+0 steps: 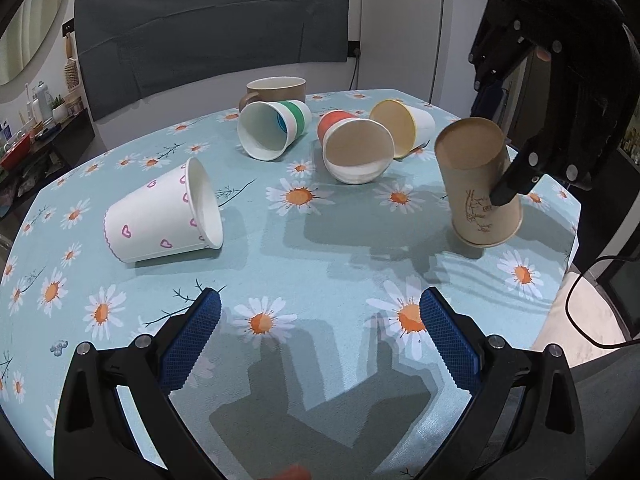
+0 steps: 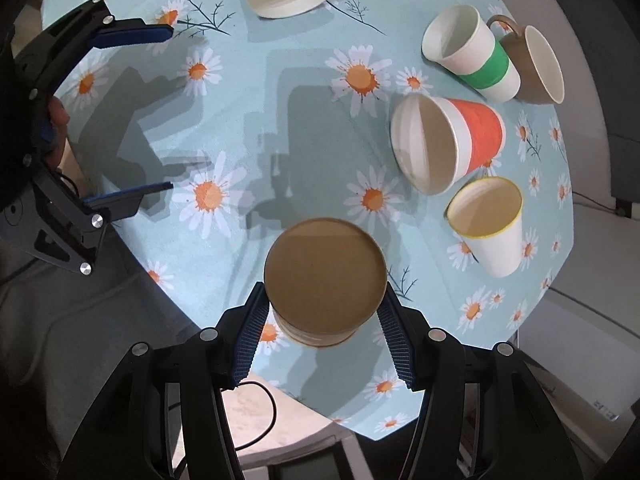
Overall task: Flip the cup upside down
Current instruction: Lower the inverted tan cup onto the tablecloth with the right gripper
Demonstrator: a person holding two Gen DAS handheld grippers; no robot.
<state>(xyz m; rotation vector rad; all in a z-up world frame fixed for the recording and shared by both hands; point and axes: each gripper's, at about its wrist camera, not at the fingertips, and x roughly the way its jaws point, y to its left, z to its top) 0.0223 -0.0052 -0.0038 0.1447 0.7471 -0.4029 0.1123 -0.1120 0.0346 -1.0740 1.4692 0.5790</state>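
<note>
A brown paper cup [image 1: 478, 188] with a plant drawing is upside down, base up, near the table's right edge. My right gripper [image 2: 322, 312] is shut on the brown paper cup [image 2: 324, 280], its blue pads [image 2: 252, 334] on either side; one finger [image 1: 516, 180] shows on the cup's side in the left wrist view. The cup's rim is at or just above the cloth. My left gripper [image 1: 320, 332] is open and empty above the near part of the table; it also shows in the right wrist view [image 2: 160, 110].
Several cups lie on their sides on the daisy tablecloth [image 1: 280, 248]: a white one with pink hearts [image 1: 160, 216], a green-banded one [image 1: 272, 130], an orange-banded one [image 1: 352, 148], a yellow-rimmed one [image 1: 404, 126]. A brown mug [image 1: 276, 88] stands at the back.
</note>
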